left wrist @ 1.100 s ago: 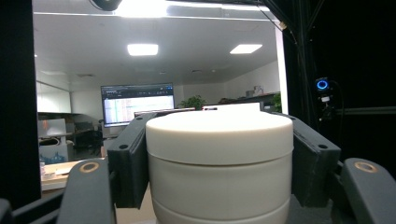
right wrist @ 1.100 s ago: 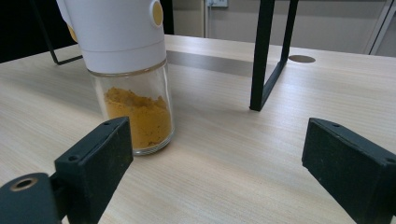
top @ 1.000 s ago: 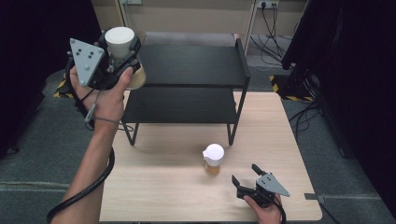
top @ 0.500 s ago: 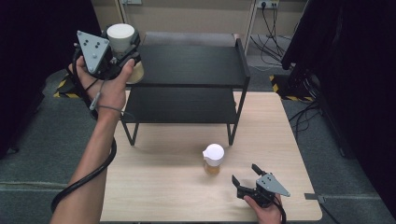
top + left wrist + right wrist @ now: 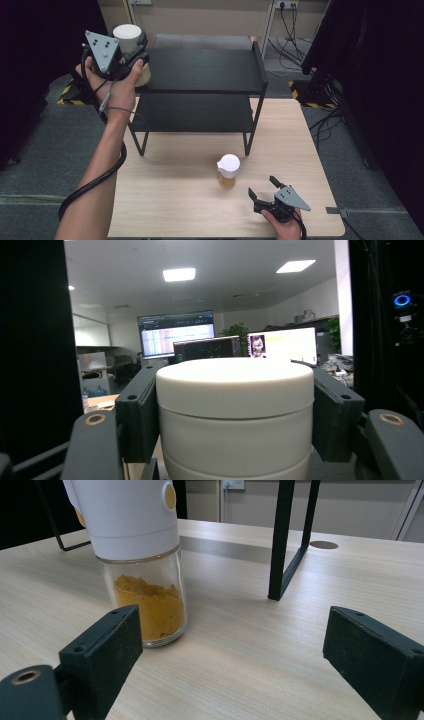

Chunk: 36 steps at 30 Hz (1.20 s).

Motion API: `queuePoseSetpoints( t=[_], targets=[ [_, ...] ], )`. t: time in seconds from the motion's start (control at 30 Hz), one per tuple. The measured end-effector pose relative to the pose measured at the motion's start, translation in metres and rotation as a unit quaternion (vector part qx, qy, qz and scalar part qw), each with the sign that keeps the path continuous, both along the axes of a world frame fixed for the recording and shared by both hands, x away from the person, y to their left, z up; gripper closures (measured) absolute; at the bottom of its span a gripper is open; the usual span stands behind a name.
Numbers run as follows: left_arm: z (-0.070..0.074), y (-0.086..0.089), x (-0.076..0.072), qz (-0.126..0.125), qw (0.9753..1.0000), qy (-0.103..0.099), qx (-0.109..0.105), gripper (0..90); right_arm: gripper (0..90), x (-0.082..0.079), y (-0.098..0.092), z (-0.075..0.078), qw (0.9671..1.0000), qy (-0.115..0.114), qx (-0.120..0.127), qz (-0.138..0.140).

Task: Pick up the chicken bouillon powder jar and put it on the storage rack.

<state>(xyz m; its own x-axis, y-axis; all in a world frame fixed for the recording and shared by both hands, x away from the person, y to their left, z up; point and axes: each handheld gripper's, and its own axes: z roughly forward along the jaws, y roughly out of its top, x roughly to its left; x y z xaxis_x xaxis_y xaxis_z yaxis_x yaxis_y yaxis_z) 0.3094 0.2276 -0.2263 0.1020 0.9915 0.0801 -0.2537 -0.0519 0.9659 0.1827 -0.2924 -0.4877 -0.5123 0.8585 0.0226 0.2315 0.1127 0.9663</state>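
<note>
My left gripper is raised at the top left corner of the black two-level shelf, shut on a white-capped jar. In the left gripper view the jar's white cap sits clamped between both black jaws. A second jar with a white cap and orange powder stands on the wooden table in front of the shelf. My right gripper rests low on the table to the right of that jar, open, with nothing between its jaws. The right gripper view has the powder jar close ahead on the left.
The shelf's right front leg stands just behind the powder jar. The shelf's top and lower levels are bare. Cables and dark equipment lie on the floor past the table's right side.
My left gripper has carried its jar a little to the right and forward, closer to the shelf's top left corner. The right gripper and the powder jar have stayed put.
</note>
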Motion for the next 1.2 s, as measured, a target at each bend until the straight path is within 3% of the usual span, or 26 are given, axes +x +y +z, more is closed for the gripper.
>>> queuePoseSetpoints(
  t=[0.6,1.0,1.2],
  targets=[
    [0.003,0.005,0.009,-0.001,0.9999,0.01,-0.011,33.7,9.3,0.0,0.0,0.0,1.0,-0.001,0.0,0.001],
    [-0.003,0.009,0.013,0.002,0.9996,0.019,-0.02,33.6,9.4,0.0,0.0,-0.001,1.0,-0.002,0.0,0.001],
    [-0.006,0.009,0.014,0.004,0.9996,0.014,-0.023,33.5,9.4,0.0,0.0,-0.001,1.0,-0.002,0.0,0.001]
  ],
)
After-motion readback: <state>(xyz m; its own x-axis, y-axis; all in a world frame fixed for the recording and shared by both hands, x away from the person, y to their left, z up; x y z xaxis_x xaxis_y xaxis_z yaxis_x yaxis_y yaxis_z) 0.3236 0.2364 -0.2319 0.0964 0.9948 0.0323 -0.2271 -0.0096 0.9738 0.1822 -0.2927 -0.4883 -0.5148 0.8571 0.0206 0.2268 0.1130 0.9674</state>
